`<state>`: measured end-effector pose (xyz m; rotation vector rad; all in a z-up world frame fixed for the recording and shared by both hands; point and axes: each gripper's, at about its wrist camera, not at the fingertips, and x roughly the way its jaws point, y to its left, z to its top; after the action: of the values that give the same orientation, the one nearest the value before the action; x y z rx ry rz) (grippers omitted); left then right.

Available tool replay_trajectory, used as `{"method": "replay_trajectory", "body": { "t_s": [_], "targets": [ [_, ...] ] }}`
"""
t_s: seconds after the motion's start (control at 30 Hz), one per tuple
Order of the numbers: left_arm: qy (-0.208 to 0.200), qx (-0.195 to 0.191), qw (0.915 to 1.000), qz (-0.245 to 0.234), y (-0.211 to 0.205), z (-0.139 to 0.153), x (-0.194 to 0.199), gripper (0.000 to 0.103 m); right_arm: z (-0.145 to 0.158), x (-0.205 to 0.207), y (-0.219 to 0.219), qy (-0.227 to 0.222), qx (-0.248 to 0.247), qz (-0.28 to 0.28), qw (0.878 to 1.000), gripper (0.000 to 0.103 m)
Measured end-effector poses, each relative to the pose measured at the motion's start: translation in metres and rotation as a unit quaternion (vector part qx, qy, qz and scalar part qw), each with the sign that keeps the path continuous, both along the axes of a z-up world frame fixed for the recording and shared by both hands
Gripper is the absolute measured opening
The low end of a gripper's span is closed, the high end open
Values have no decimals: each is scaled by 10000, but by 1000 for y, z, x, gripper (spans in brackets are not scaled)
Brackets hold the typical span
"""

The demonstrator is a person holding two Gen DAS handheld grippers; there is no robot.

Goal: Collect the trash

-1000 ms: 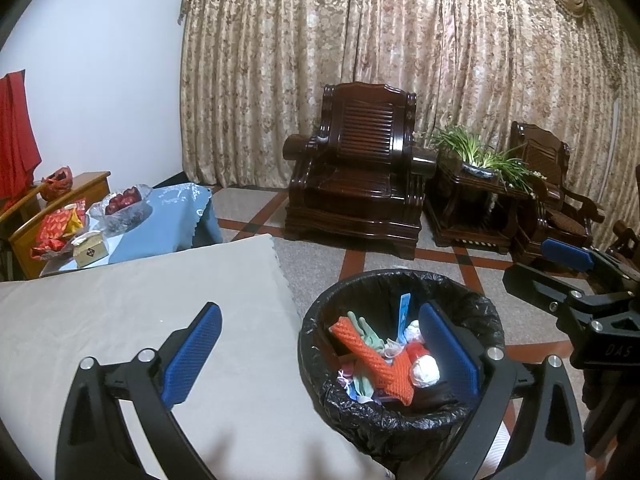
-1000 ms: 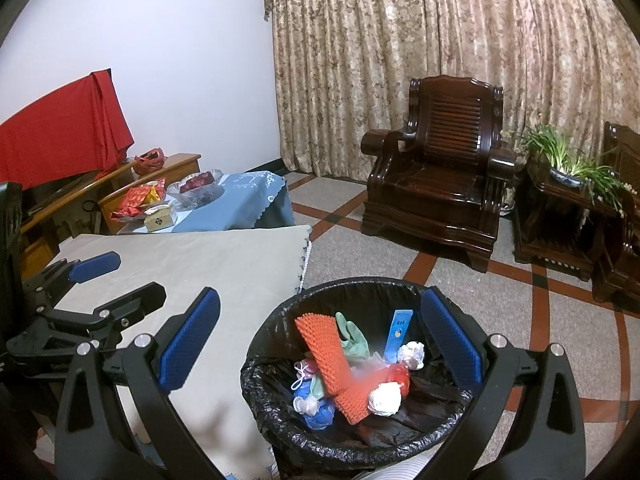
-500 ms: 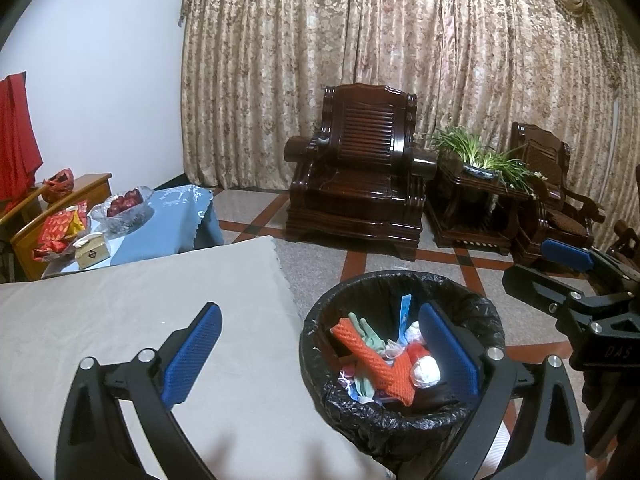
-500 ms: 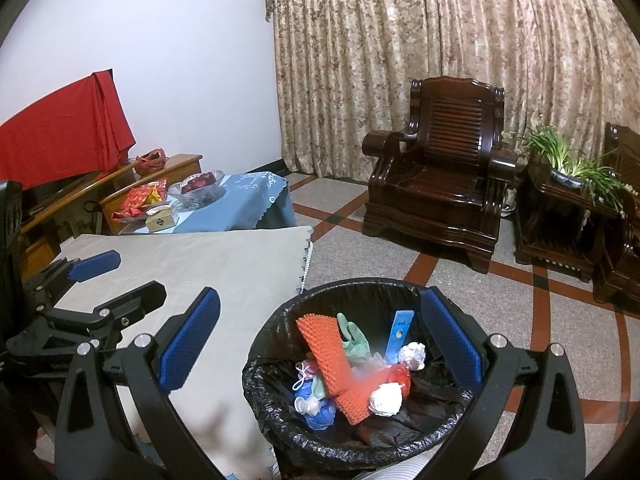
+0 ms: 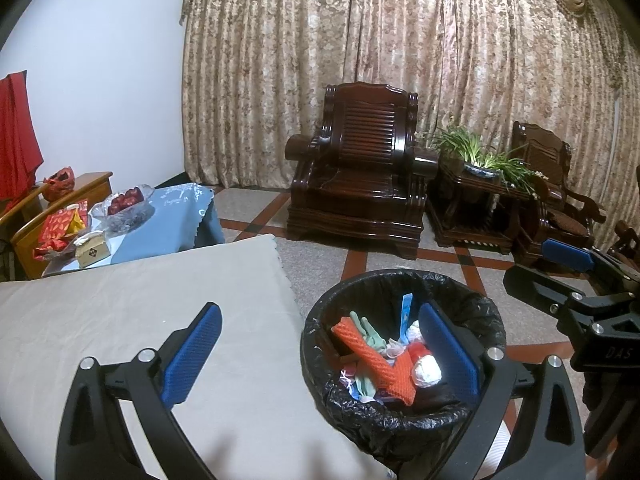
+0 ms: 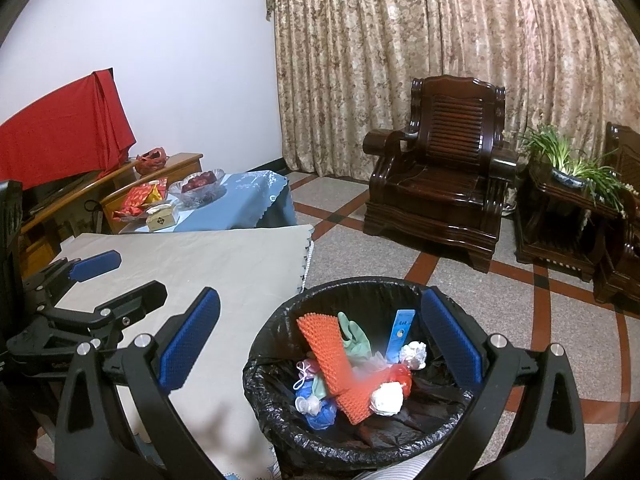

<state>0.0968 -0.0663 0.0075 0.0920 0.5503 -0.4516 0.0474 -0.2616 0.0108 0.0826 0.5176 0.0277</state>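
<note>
A bin with a black liner stands on the floor beside the table. In it lie an orange foam net, a green glove, crumpled white paper, a blue slip and other scraps. My left gripper is open and empty, straddling the table edge and the bin. My right gripper is open and empty above the bin's left rim. Each gripper shows in the other's view: the right one, the left one.
The table has a beige cloth. Behind it stands a blue-covered table with a glass fruit bowl, snack packets and a small box. A dark wooden armchair, a plant stand and curtains are further back.
Both views have shifted very slightly. Both grippers stay open and empty, and the trash in the bin has not moved.
</note>
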Motion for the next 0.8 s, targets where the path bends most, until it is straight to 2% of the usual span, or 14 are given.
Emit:
{"method": "replay_trajectory", "body": {
  "t_s": [0.8],
  "targets": [
    [-4,7,10000,7,0,0,0,97,-1,-1,1,2,-4,5,10000,98]
  ]
}}
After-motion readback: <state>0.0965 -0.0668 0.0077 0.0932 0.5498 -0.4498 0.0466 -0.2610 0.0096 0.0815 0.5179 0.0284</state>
